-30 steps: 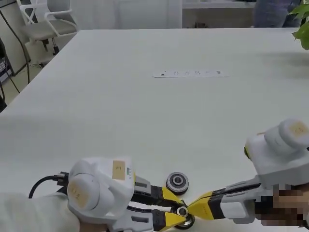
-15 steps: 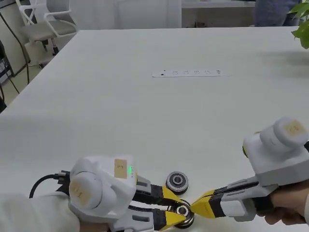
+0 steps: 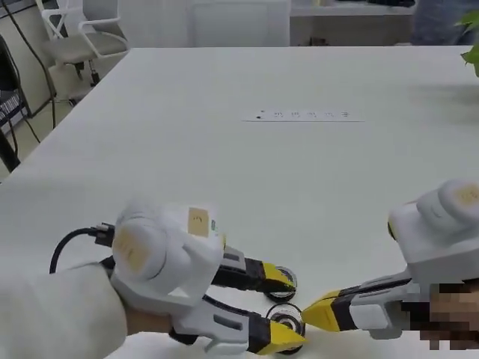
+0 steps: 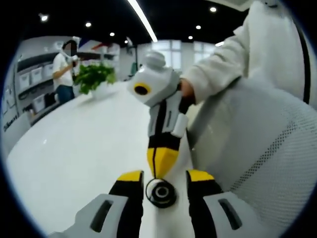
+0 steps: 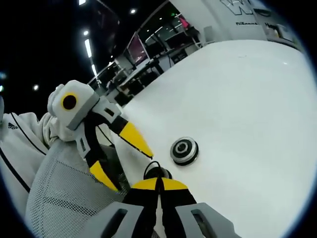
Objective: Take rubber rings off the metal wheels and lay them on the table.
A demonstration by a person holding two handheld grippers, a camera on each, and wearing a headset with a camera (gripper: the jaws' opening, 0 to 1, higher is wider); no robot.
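Observation:
A metal wheel with a black rubber ring lies at the table's near edge, between the spread jaws of my open left gripper. In the left gripper view the same wheel sits between the yellow tips of the left gripper. My right gripper comes in from the right, shut, with its tip at the wheel's rim. In the right gripper view, the right gripper pinches the black rubber ring. A second wheel lies just beyond, partly behind a left jaw in the head view.
A white strip with small marks lies flat on the white table further back. Office chairs stand beyond the far left corner. A green plant sits on the table's right side, with a person standing behind it.
My left gripper's jaws have spread wider around the wheel. The right gripper's tip stays at the wheel's rim. The head camera has shifted slightly.

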